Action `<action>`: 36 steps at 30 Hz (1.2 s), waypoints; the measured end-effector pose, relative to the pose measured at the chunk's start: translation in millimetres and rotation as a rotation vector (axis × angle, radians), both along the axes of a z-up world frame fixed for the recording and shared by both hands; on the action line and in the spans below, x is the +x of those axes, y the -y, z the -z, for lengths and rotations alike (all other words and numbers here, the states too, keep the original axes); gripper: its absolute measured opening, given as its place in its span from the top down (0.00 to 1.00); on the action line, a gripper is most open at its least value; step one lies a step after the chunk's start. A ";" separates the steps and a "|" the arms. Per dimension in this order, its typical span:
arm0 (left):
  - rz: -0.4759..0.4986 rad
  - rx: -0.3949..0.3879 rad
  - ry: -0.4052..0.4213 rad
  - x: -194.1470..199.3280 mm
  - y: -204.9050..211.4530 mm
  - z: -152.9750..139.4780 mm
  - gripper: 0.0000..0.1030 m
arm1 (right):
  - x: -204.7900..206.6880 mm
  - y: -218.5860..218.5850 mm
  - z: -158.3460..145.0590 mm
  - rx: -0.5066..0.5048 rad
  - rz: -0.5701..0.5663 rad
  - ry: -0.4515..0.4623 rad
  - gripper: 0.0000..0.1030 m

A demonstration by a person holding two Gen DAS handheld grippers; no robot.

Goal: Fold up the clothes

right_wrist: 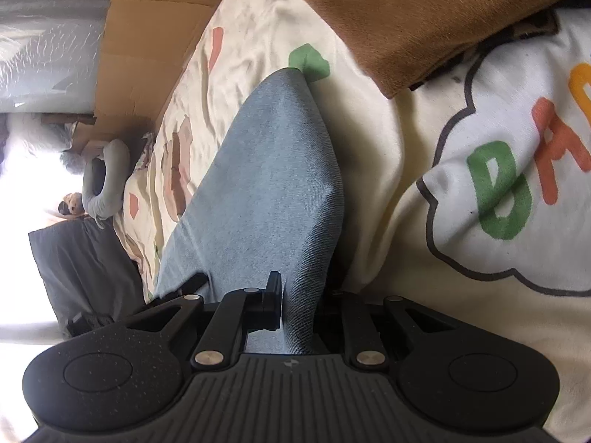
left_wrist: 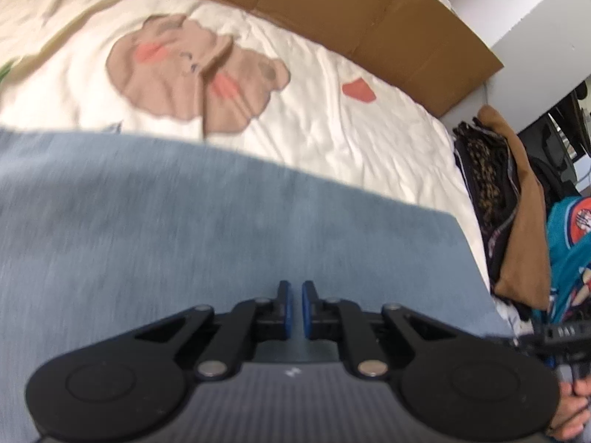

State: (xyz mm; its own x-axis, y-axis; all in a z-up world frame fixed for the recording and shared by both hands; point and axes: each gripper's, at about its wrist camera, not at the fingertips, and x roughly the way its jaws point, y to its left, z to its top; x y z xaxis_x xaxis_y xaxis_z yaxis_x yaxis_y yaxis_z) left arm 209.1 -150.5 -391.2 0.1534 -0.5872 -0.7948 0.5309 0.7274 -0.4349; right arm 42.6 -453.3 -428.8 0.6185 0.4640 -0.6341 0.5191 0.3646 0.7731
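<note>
I am mid-fold on the blue cloth (left_wrist: 221, 221), which lies across the lower half of the frame on the printed bedsheet (left_wrist: 332, 140). My left gripper (left_wrist: 296, 306) hangs above it, pressed together and empty; my right gripper (right_wrist: 299, 306) pinches a raised fold. Next, I judge, comes laying that fold flat.

- The blue garment (right_wrist: 266, 184) is soft woven cloth, matt, with fine slanted lines.
- The bed cover (left_wrist: 332, 110) is wrinkly cream cloth.
- The cardboard (left_wrist: 388, 26) is flat, dull brown paper.
- The left gripper (left_wrist: 294, 310) is matt black plastic with shiny metal pins.
</note>
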 end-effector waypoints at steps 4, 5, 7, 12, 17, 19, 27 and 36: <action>-0.037 -0.033 0.010 24.9 9.5 6.5 0.97 | -3.9 -4.4 2.8 0.003 0.055 0.001 0.87; -0.042 -0.033 0.010 30.8 13.8 7.0 0.97 | -6.6 -5.7 4.3 0.023 0.090 -0.005 0.87; -0.046 -0.031 0.011 41.2 23.3 4.4 0.97 | -9.4 -10.2 2.6 0.022 0.128 -0.011 0.87; -0.058 -0.050 0.029 47.9 31.3 -14.1 0.89 | -10.2 -16.9 -8.9 -0.014 0.122 0.001 0.91; -0.057 -0.051 0.053 29.4 5.1 -38.6 0.75 | -10.4 -23.7 -22.2 -0.088 0.115 0.016 0.94; -0.066 -0.029 0.038 24.1 -9.0 -45.7 0.66 | -6.4 -26.8 -30.7 -0.120 0.096 0.019 0.94; -0.123 0.052 0.034 15.0 -76.1 -96.3 0.49 | 17.7 -45.7 -72.0 -0.231 0.041 -0.047 0.94; -0.191 0.193 0.055 14.9 -147.1 -173.6 0.33 | 45.7 -48.4 -134.4 -0.250 -0.087 -0.068 0.94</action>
